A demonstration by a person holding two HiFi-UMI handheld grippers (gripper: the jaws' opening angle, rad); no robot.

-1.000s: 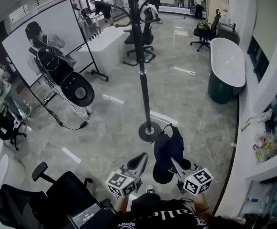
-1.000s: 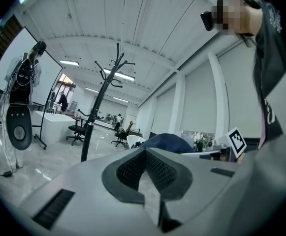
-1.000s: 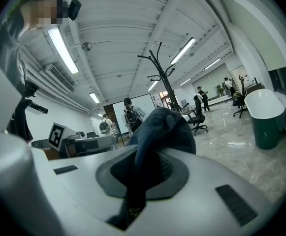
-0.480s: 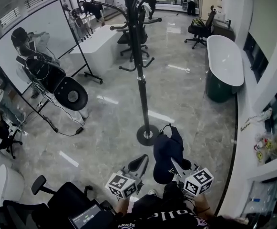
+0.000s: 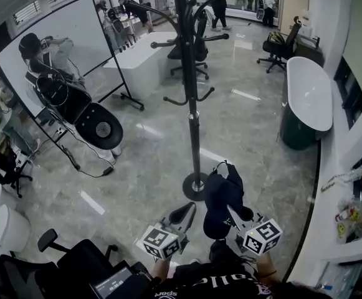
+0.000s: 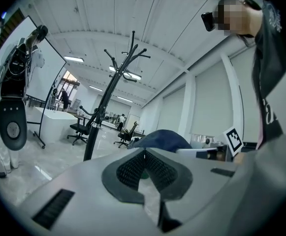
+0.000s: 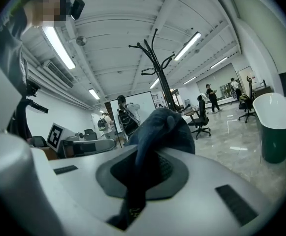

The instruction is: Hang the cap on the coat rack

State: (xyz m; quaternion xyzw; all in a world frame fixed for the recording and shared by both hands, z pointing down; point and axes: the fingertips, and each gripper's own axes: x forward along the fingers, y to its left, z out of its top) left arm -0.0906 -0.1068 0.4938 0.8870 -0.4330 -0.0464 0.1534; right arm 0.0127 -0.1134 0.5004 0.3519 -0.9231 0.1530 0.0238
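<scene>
Navy fabric of the cap (image 5: 223,193) is clamped in the right gripper (image 7: 143,171), jaws closed down to a thin dark fold running between the pads; nothing else is held. The left gripper (image 6: 143,163) is closed pad to pad with nothing between, and is held just left of the cap. The cap hangs low on the near side of the coat rack (image 5: 193,111), just right of its round base (image 5: 195,187) and well below the lower hooks (image 5: 171,101). Risks as judged from here: only a narrow fold is gripped, so the cap could be dragged out of the jaws if it snags on a hook during the lift. The hook arms are curved and thin, so a cap released with only its edge on one could slide off. The rack stands on a single small base, so a push against the pole could rock it. No support can be given by the left gripper unless it is opened. Hard to make out: which part of the cap is pinched (strap, rear panel or brim) cannot be told. The top hooks are cut off at the far edge of the head view, and the person's arms are hidden below the marker cubes
</scene>
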